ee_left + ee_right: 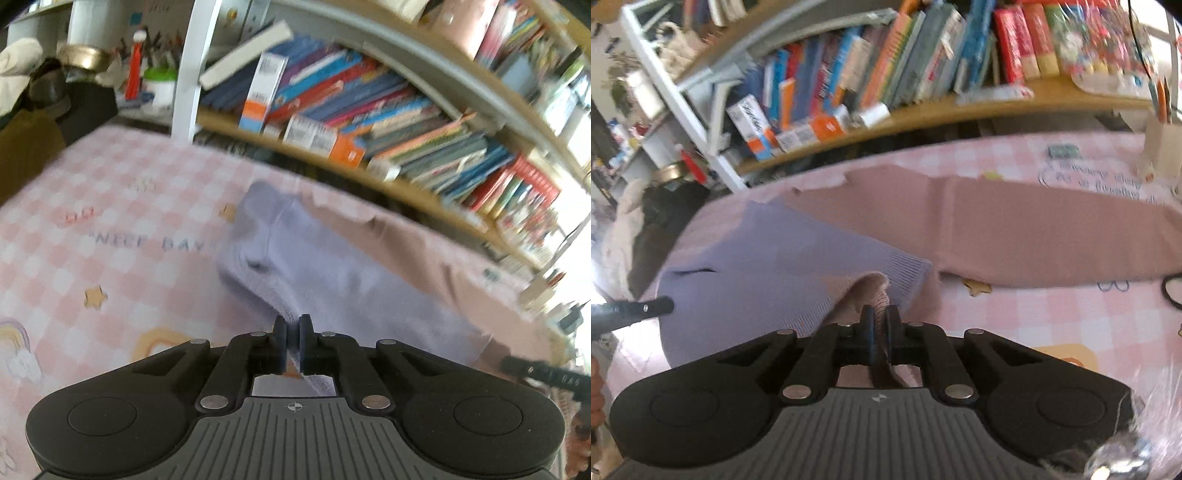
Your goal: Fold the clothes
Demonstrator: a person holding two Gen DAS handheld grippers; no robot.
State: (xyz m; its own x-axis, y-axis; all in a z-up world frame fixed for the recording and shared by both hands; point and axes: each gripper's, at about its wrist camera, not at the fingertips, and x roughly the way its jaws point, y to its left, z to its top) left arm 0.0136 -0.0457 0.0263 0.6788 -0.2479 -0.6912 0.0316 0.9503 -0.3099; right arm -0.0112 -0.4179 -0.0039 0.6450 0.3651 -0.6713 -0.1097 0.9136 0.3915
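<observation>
A two-tone knit garment, lavender [332,273] and dusty pink [436,251], lies on the pink checked cloth [110,258]. My left gripper [291,325] is shut on the lavender fabric at its near edge. In the right wrist view the lavender part [768,266] lies at left and the long pink part [1034,229] stretches to the right. My right gripper [881,317] is shut on a raised pink ribbed edge [868,291] of the garment. The left gripper's tip [646,308] shows at the left edge of that view.
A bookshelf full of books [388,110] runs along the far side of the table, also in the right wrist view [886,74]. A white frame post [188,74] stands at left. A black hair band [1171,291] lies at right. Dark clutter [55,92] sits far left.
</observation>
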